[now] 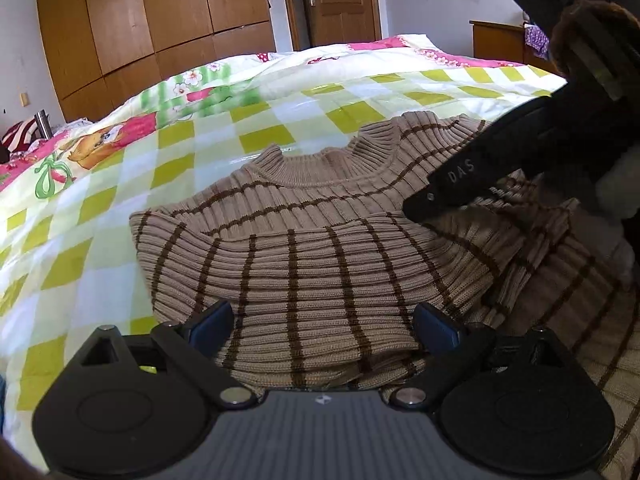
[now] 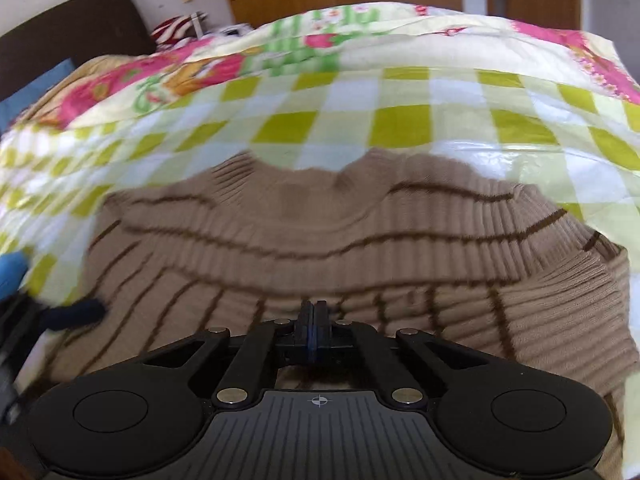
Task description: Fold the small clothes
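Bedroom, wooden wardrobe (image 1: 152, 12) behind; bed with green-checked quilt (image 1: 100, 200) as work surface. Beige ribbed sweater with brown stripes (image 1: 304, 248) near bed's front edge, collar away, sleeve folded across chest to narrow it. Left tongs (image 1: 324, 322) released, straddling fold. Right tongs (image 2: 314, 316) clenched, apparently empty, over sweater.

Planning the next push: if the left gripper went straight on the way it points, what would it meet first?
Most likely the folded sleeve of the brown striped sweater, lying between the open fingers of the left gripper. Beyond it come the collar and the checked bedspread. Depth is uncertain.
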A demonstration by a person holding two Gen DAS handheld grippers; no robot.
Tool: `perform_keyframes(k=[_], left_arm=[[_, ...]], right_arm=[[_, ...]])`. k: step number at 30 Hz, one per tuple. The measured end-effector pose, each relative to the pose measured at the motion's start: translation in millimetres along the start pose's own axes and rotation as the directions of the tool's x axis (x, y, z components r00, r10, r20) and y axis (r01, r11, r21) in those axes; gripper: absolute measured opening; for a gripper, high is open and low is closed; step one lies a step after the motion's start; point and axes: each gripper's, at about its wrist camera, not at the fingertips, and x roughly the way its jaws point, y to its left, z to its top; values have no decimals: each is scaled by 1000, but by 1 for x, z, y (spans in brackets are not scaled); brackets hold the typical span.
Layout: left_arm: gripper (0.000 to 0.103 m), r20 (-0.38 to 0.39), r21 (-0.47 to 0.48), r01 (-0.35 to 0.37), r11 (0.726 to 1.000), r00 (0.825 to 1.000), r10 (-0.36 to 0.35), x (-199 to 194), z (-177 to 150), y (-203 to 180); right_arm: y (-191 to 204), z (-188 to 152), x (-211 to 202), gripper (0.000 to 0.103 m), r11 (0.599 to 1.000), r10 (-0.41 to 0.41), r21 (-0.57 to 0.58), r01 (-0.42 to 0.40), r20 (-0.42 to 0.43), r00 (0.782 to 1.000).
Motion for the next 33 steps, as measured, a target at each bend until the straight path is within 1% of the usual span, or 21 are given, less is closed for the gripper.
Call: perform_keyframes(k=[1,3,5,6,7,8,10,12,13,14,15,16,18,19,20,22,24,27,30,33], left_arm=[[103,0,-4,2,1000,1000,-2,-1,0,1],[103,-4,-7,3,1000,1000,-3,-4,2,2],[103,1,-23,8,1000,1000,-8,-13,5,4],[103,5,-32,10,999,1000,-10,-18,5,5],[103,11,-42,12,999,1000,-12,-22,5,5],[103,18,-49,18,999,1000,-17,-25,4,5],[103,21,-45,19,999,1000,-18,-26,4,3],[103,-15,-22,7,1000,1000,-8,-19,2,-1],[103,-32,-12,5,1000,999,-5,-15,0,-2],[103,-48,4,4,1000,999,-4,-11,-2,-3],[103,-50,15,2,1000,999,-1,-10,-3,-4],[103,-54,25,1,1000,999,0,-10,-2,-4],[103,-66,30,-1,1000,998,3,-12,0,-3],[103,-70,29,-5,1000,997,7,-15,1,-2],[103,-73,27,-11,1000,997,13,-21,1,-1],[103,-68,19,-27,999,997,29,-36,-2,0],[103,-75,-6,-37,999,997,37,-55,-10,4],[103,-104,-50,-53,997,993,47,-86,-27,11],[103,-143,-90,-65,994,988,52,-113,-47,14],[103,-180,-111,-77,991,982,56,-136,-65,14]], right_arm=[[-1,1,2,0,1000,2,11,-2,1,1000],[2,4,1,0,1000,-9,-10,9,3,1000],[-1,5,-9,0,1000,-3,-11,3,7,1000],[-2,4,-19,9,1000,11,-11,-11,25,1000],[-4,2,-31,13,1000,19,-16,-18,44,999],[-6,-2,-43,13,1000,18,-24,-17,57,998],[-10,-13,-62,13,999,42,-37,-40,54,998],[-15,-26,-71,12,999,33,-42,-32,24,999],[-20,-32,-72,9,999,23,-46,-23,4,1000],[-25,-38,-71,9,999,-3,-45,2,-7,1000],[-30,-41,-71,2,1000,-10,-29,10,-10,1000],[-38,-42,-71,0,1000,3,1,-3,-12,1000],[-49,-41,-72,0,998,26,54,-26,-17,1000],[-50,-40,-75,0,998,27,54,-26,-16,1000],[-50,-40,-80,0,999,22,46,-22,-10,1000],[-49,-41,-93,13,999,32,36,-32,1,999],[-49,-49,-115,13,999,31,24,-32,12,999],[-57,-71,-148,14,998,25,57,-25,-2,1000],[-69,-96,-180,18,994,14,112,-10,-36,999],[-78,-123,-204,19,982,31,190,-13,-92,995]])
